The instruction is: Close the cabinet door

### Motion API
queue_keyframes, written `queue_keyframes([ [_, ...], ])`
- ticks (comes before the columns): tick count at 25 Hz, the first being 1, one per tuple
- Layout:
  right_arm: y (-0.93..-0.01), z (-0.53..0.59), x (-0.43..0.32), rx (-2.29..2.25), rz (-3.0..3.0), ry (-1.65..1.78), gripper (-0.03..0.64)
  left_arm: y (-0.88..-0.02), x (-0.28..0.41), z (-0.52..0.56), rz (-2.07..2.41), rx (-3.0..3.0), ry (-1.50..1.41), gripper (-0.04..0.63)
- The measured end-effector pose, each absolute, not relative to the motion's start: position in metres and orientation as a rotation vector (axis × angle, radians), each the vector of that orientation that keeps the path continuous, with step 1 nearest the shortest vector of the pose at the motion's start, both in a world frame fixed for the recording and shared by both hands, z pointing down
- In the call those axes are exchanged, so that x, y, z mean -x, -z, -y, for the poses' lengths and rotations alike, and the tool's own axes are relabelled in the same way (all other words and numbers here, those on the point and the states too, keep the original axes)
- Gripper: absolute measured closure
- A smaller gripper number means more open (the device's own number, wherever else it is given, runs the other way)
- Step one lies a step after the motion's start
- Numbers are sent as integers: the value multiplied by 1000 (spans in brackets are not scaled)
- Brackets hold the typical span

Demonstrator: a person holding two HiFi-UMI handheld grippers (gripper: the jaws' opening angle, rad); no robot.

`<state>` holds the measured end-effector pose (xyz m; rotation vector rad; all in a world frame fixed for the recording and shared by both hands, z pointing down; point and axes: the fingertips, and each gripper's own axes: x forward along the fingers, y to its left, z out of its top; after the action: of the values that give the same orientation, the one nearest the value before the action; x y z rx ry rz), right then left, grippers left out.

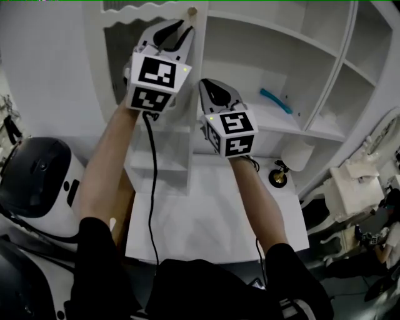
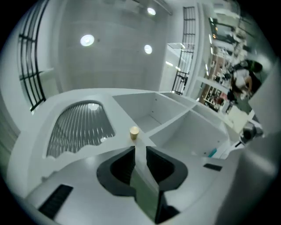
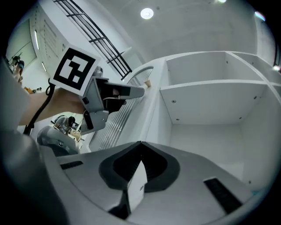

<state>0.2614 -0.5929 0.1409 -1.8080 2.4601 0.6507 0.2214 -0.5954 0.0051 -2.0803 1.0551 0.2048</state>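
Observation:
The white cabinet door [image 1: 119, 62] has a ribbed glass panel [image 2: 79, 127] and a small tan knob [image 1: 192, 11] near its free edge; it stands left of the open shelves [image 1: 275, 69]. My left gripper [image 1: 184, 26] reaches up to that edge just below the knob [image 2: 134, 132]. Its jaws are a narrow gap apart in the left gripper view, and the door's white edge fills the gap, so the left gripper [image 2: 140, 151] is shut on it. My right gripper [image 1: 209, 84] hangs lower, in front of the shelves, apart from the door. The right gripper [image 3: 140, 143] is shut on nothing.
A teal object [image 1: 276, 100] lies on a shelf to the right. On the white desk top [image 1: 206, 212] stand a white cylinder [image 1: 297, 154] and a small black and gold item [image 1: 279, 177]. A black and white machine [image 1: 37, 181] is at the left, white furniture [image 1: 356, 181] at the right.

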Motion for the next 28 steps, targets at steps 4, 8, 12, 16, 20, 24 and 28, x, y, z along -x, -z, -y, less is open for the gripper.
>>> queue_keyframes([
  [4, -155, 583, -266, 1774, -2491, -664, 597, -38, -215, 590, -1028, 2203, -300, 506],
  [8, -166, 569, -277, 1775, -2470, -654, 597, -79, -216, 575, -968, 2341, -390, 506],
  [12, -177, 552, -279, 1764, -2443, -632, 597, -122, -213, 552, -866, 2419, -417, 511],
  [16, -189, 535, -281, 1740, -2415, -587, 597, -170, -201, 539, -879, 2448, -342, 555],
  [20, -202, 523, -286, 1768, -2397, -570, 597, -203, -200, 536, -943, 2537, -351, 563],
  [24, -224, 516, -287, 1816, -2405, -553, 597, -232, -200, 527, -1013, 2601, -363, 581],
  [28, -260, 515, -293, 1856, -2430, -481, 597, -267, -213, 527, -1056, 2667, -354, 583],
])
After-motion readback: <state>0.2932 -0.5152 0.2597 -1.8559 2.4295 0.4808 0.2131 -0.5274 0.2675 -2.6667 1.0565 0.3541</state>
